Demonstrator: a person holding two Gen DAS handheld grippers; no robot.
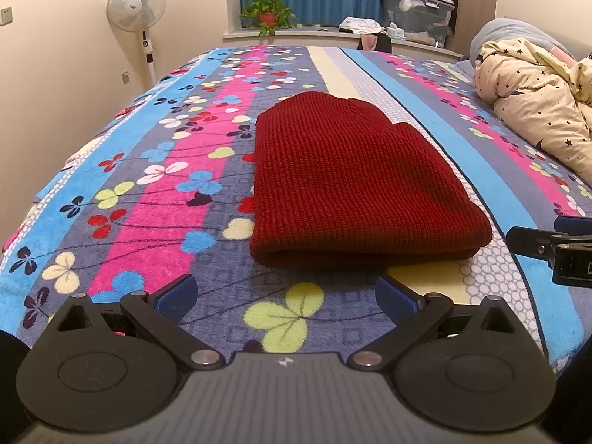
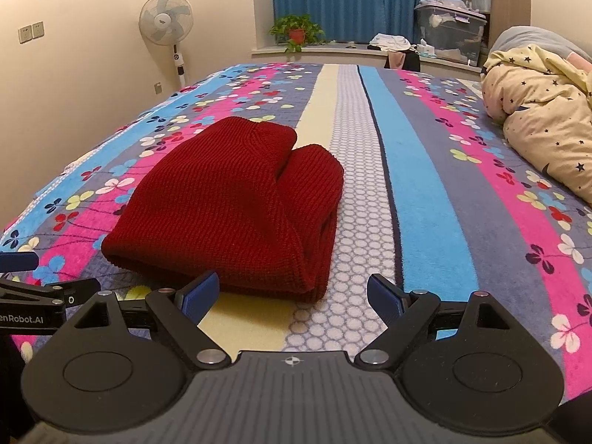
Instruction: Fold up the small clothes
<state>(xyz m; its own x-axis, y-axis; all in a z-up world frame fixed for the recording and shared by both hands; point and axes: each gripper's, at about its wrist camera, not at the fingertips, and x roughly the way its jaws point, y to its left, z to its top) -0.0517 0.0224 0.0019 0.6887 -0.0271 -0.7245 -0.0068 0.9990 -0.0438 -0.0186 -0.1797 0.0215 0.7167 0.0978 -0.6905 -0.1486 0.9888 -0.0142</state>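
A dark red knitted hat (image 1: pixel 351 181) lies flat and folded on the flowered bedspread (image 1: pixel 155 199); it also shows in the right wrist view (image 2: pixel 229 211). My left gripper (image 1: pixel 285 296) is open and empty, just short of the hat's near edge. My right gripper (image 2: pixel 292 296) is open and empty, close to the hat's near right corner. The right gripper's body shows at the right edge of the left wrist view (image 1: pixel 555 251). The left gripper's body shows at the left edge of the right wrist view (image 2: pixel 33 296).
A bundled cream quilt with stars (image 1: pixel 540 103) lies on the bed at the right. A standing fan (image 1: pixel 137 11) is by the left wall. A windowsill at the back holds a potted plant (image 1: pixel 268 14) and storage boxes (image 1: pixel 418 11).
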